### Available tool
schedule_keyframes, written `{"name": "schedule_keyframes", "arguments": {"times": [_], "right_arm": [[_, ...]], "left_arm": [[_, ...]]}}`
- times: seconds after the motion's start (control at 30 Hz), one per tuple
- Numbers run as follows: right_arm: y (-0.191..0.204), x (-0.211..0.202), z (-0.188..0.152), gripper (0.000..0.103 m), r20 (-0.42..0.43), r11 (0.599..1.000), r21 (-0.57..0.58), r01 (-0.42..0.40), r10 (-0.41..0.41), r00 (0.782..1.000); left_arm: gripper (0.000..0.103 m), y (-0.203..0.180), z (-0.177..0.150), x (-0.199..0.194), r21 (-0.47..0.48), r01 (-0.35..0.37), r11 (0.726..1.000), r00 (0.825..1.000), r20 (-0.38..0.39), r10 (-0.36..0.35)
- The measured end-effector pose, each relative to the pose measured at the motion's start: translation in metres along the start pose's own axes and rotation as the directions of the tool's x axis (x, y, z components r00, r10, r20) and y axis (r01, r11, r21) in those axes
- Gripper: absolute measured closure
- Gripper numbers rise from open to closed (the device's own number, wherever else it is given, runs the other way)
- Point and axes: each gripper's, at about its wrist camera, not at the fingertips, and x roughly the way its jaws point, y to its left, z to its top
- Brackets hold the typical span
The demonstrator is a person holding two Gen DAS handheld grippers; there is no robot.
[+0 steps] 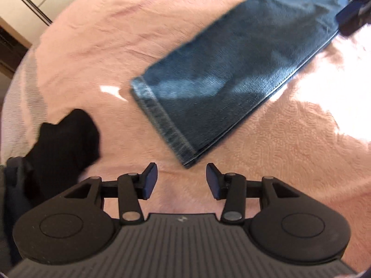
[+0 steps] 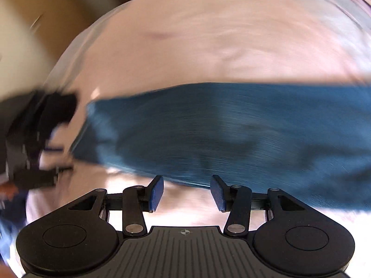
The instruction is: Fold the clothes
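Two grippers: both in view, each with its blue pads spread wide and nothing between them.
Left gripper (image 1: pixel 182 180): hovers over bare pink cover, its fingers pointing toward the near corner of the hem; that corner lies just beyond the pads, not between them.
Right gripper (image 2: pixel 186 193): poised at the near edge of the denim, which runs just past the tips of the two pads; whether they touch the cloth is lost to blur. In the left wrist view a dark shape at the far right edge, over the jeans' upper end, may be this gripper, but it is too blurred to be sure.
Jeans (image 1: pixel 243 64): dark blue, legs laid one on the other, flat on the bed; in the left wrist view they run from the near middle to the far right, with the stitched hem (image 1: pixel 162 120) at the near end. In the right wrist view they stretch left to right as a smeared blue band (image 2: pixel 231 134).
Bedspread (image 1: pixel 104 34): pink, textured, lightly creased, with bright sun patches to the right.
Black garment (image 1: pixel 67 139): bunched on the cover at the near left, well apart from the jeans.
Right wrist view: heavily motion-blurred throughout.
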Motion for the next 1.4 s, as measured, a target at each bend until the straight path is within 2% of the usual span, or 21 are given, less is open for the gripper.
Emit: {"name": "schedule_keyframes", "arguments": {"times": [0.07, 0.13, 0.23, 0.33, 0.4, 0.5, 0.67, 0.73, 0.8, 0.87, 0.93, 1.0, 1.13, 1.2, 1.27, 1.33, 1.4], "right_arm": [[0.038, 0.014, 0.001, 0.054, -0.011, 0.985, -0.174, 0.017, -0.02, 1.0], [0.075, 0.028, -0.006, 0.054, 0.005, 0.94, -0.341, 0.016, -0.015, 1.0], [0.13, 0.058, -0.014, 0.055, 0.023, 0.83, -0.557, 0.009, 0.005, 1.0], [0.17, 0.094, -0.024, 0.055, 0.049, 0.724, -0.689, 0.016, 0.024, 0.999], [0.182, 0.116, -0.029, 0.055, 0.075, 0.67, -0.74, 0.048, 0.011, 0.997], [0.198, 0.15, -0.037, 0.054, 0.102, 0.6, -0.795, 0.086, -0.008, 0.995], [0.208, 0.185, -0.043, 0.054, 0.182, 0.468, -0.867, 0.173, -0.027, 0.983], [0.206, 0.187, -0.037, 0.055, 0.182, 0.455, -0.873, 0.173, -0.024, 0.983], [0.202, 0.184, -0.031, 0.077, 0.163, 0.471, -0.87, 0.148, -0.009, 0.987], [0.195, 0.172, -0.023, 0.085, 0.168, 0.515, -0.847, 0.133, 0.022, 0.986], [0.188, 0.16, -0.013, 0.087, 0.18, 0.565, -0.816, 0.119, 0.053, 0.982], [0.181, 0.147, 0.0, 0.088, 0.233, 0.648, -0.751, 0.125, 0.082, 0.969], [0.155, 0.107, 0.027, 0.091, 0.286, 0.805, -0.59, 0.065, 0.133, 0.949], [0.131, 0.078, 0.041, 0.097, 0.332, 0.884, -0.467, 0.022, 0.152, 0.931], [0.097, 0.046, 0.052, 0.098, 0.393, 0.944, -0.329, -0.019, 0.156, 0.906], [0.056, 0.011, 0.058, 0.098, 0.464, 0.979, -0.197, -0.044, 0.132, 0.876], [0.01, -0.026, 0.056, 0.099, 0.527, 0.997, -0.052, -0.057, 0.076, 0.846]], "left_arm": [[0.06, 0.001, -0.001, -0.014, -0.012, -0.03, 0.999, 0.999, 0.016, 0.03], [0.058, 0.005, -0.005, -0.028, -0.031, -0.057, 0.998, 0.998, 0.027, 0.058], [0.053, 0.009, -0.014, -0.038, -0.055, -0.078, 0.995, 0.996, 0.042, 0.08], [0.05, 0.007, -0.024, -0.036, -0.046, -0.108, 0.993, 0.993, 0.043, 0.11], [0.05, 0.004, -0.029, -0.031, -0.038, -0.117, 0.992, 0.992, 0.04, 0.119], [0.05, 0.005, -0.034, -0.029, -0.077, -0.112, 0.991, 0.992, 0.055, 0.117], [0.05, 0.01, -0.033, -0.028, -0.115, -0.121, 0.986, 0.989, 0.072, 0.13], [0.049, 0.013, -0.03, -0.03, -0.129, -0.123, 0.984, 0.988, 0.079, 0.133], [0.049, 0.017, -0.026, -0.034, -0.157, -0.126, 0.98, 0.986, 0.092, 0.142], [0.049, 0.021, -0.021, -0.039, -0.186, -0.127, 0.974, 0.983, 0.106, 0.149], [0.049, 0.025, -0.015, -0.044, -0.207, -0.121, 0.971, 0.982, 0.119, 0.148], [0.049, 0.024, -0.008, -0.047, -0.195, -0.12, 0.974, 0.981, 0.129, 0.147], [0.049, 0.015, 0.012, -0.051, -0.128, -0.109, 0.986, 0.979, 0.157, 0.129], [0.049, 0.009, 0.026, -0.054, -0.097, -0.097, 0.991, 0.978, 0.176, 0.113], [0.049, -0.001, 0.044, -0.055, -0.06, -0.079, 0.995, 0.976, 0.198, 0.089], [0.049, -0.013, 0.064, -0.056, -0.016, -0.059, 0.998, 0.973, 0.221, 0.061], [0.049, -0.033, 0.088, -0.056, 0.043, -0.039, 0.998, 0.969, 0.247, 0.028]]}}
